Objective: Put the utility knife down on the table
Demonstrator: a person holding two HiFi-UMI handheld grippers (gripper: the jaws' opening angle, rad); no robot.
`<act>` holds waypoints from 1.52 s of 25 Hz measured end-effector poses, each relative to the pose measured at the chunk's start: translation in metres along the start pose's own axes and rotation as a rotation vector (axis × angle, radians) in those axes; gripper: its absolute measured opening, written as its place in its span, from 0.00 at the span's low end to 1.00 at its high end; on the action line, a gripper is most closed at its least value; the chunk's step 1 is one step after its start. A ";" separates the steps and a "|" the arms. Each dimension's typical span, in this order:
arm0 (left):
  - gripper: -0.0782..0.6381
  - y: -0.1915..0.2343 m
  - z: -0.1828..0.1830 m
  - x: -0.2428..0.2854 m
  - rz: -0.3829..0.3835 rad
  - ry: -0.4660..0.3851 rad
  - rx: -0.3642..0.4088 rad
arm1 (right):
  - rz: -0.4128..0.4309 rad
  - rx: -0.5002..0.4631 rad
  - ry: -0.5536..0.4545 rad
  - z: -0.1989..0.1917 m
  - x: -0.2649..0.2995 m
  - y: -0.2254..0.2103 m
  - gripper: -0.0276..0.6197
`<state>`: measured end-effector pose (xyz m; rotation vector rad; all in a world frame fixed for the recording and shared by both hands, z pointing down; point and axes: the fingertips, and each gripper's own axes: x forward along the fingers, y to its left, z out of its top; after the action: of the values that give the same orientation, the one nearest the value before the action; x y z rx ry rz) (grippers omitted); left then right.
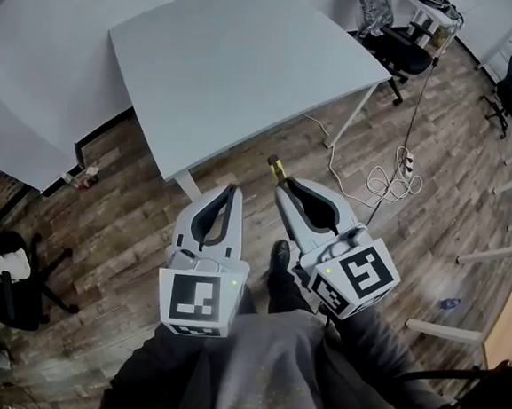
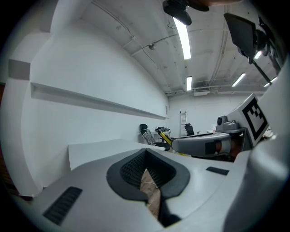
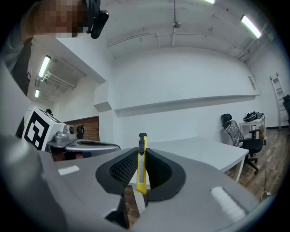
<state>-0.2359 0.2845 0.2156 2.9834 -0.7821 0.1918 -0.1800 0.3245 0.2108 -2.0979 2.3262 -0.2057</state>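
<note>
A slim yellow utility knife [image 3: 142,163] stands clamped between the pads of my right gripper [image 3: 141,156], its black tip poking above the jaws. From the head view the knife's tip [image 1: 274,165] juts out of the right gripper [image 1: 282,186], held in the air short of the white table [image 1: 241,64]. My left gripper [image 1: 231,191] hangs beside it, jaws together with nothing in them. In the left gripper view the left gripper's [image 2: 146,156] tips meet, and the knife [image 2: 165,139] shows at the right.
The white table's near corner leg [image 1: 186,184] stands just beyond the grippers. A black office chair [image 1: 399,42] sits at the table's far right, white cables [image 1: 387,179] lie on the wooden floor, and another black chair [image 1: 8,289] stands at the left.
</note>
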 end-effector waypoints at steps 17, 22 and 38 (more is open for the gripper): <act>0.11 0.028 0.009 0.131 0.102 0.058 0.014 | 0.084 0.048 0.001 0.006 0.079 -0.112 0.12; 0.11 0.027 0.017 0.170 0.136 0.068 0.022 | 0.122 0.050 -0.003 0.013 0.096 -0.147 0.12; 0.11 0.049 0.027 0.231 0.235 0.092 0.025 | 0.219 0.070 0.009 0.018 0.143 -0.199 0.12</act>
<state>-0.0574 0.1273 0.2205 2.8743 -1.1247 0.3485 0.0036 0.1618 0.2250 -1.7979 2.4902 -0.2888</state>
